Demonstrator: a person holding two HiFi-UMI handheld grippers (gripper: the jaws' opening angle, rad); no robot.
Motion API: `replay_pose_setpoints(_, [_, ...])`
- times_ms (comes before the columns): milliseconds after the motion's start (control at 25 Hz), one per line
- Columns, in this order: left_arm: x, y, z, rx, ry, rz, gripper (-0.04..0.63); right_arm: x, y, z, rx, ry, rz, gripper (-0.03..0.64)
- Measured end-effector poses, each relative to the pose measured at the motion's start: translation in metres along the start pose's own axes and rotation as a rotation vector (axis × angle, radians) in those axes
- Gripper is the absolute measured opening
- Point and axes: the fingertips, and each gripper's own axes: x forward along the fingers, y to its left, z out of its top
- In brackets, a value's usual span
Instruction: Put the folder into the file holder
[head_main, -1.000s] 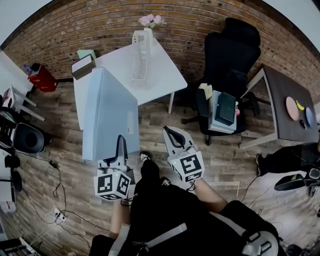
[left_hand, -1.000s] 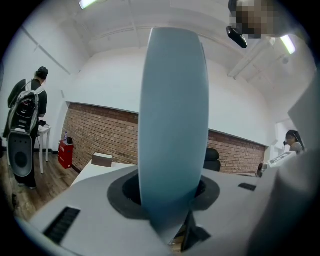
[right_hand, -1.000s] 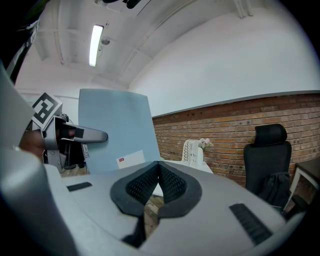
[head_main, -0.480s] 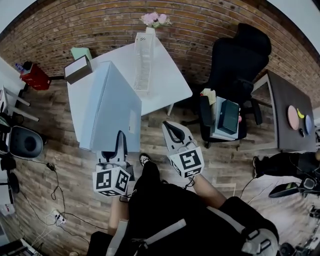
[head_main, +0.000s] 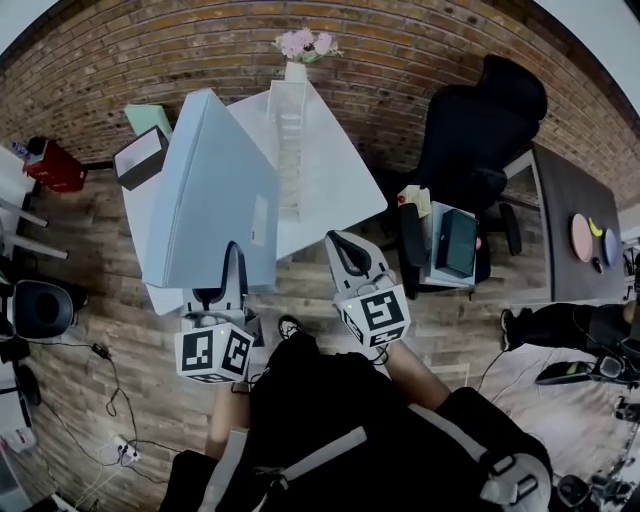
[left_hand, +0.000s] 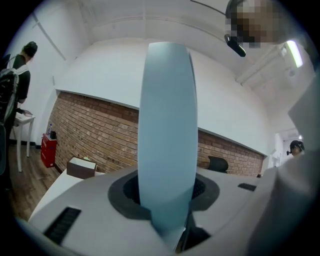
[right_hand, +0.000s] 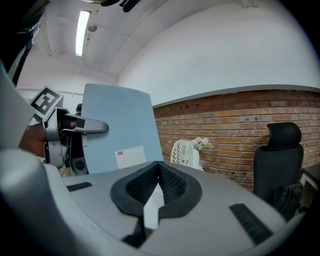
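The light blue folder (head_main: 210, 195) stands nearly upright over the left part of the white table (head_main: 340, 180). My left gripper (head_main: 232, 264) is shut on its lower edge. In the left gripper view the folder's (left_hand: 167, 140) rounded spine rises straight up from between the jaws. The white mesh file holder (head_main: 290, 140) stands on the table just right of the folder, and it also shows in the right gripper view (right_hand: 184, 151). My right gripper (head_main: 346, 252) hovers at the table's near edge, shut and holding nothing. The folder's (right_hand: 120, 125) labelled face is to its left.
A vase of pink flowers (head_main: 300, 42) stands behind the file holder by the brick wall. A dark box (head_main: 140, 155) sits on the table's left end. A black office chair (head_main: 470, 120) with items on its seat is to the right, and beyond it a dark table (head_main: 570, 200).
The left gripper has lifted the folder forward and tipped it more upright over the table. The table and file holder are closer in view. The right gripper has kept its place.
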Motion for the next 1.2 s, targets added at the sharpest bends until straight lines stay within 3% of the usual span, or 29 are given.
replay_pose_setpoints(160, [0.03, 0.01, -0.001, -0.004, 0.02, -0.032, 0.15, 0.018, -0.012, 0.0, 0.01, 0.015, -0.034, 0.009])
replay_pose_setpoints(440, [0.077, 0.013, -0.02, -0.032, 0.078, -0.022, 0.15, 0.047, -0.04, -0.005, 0.016, 0.053, -0.027, 0.009])
replay_pose_setpoints(800, [0.122, 0.009, -0.046, -0.027, 0.146, 0.076, 0.152, 0.087, -0.076, -0.007, 0.008, 0.079, 0.079, 0.009])
replay_pose_setpoints(1200, [0.149, -0.004, -0.052, 0.048, 0.159, 0.132, 0.152, 0.108, -0.106, -0.016, 0.042, 0.095, 0.134, 0.009])
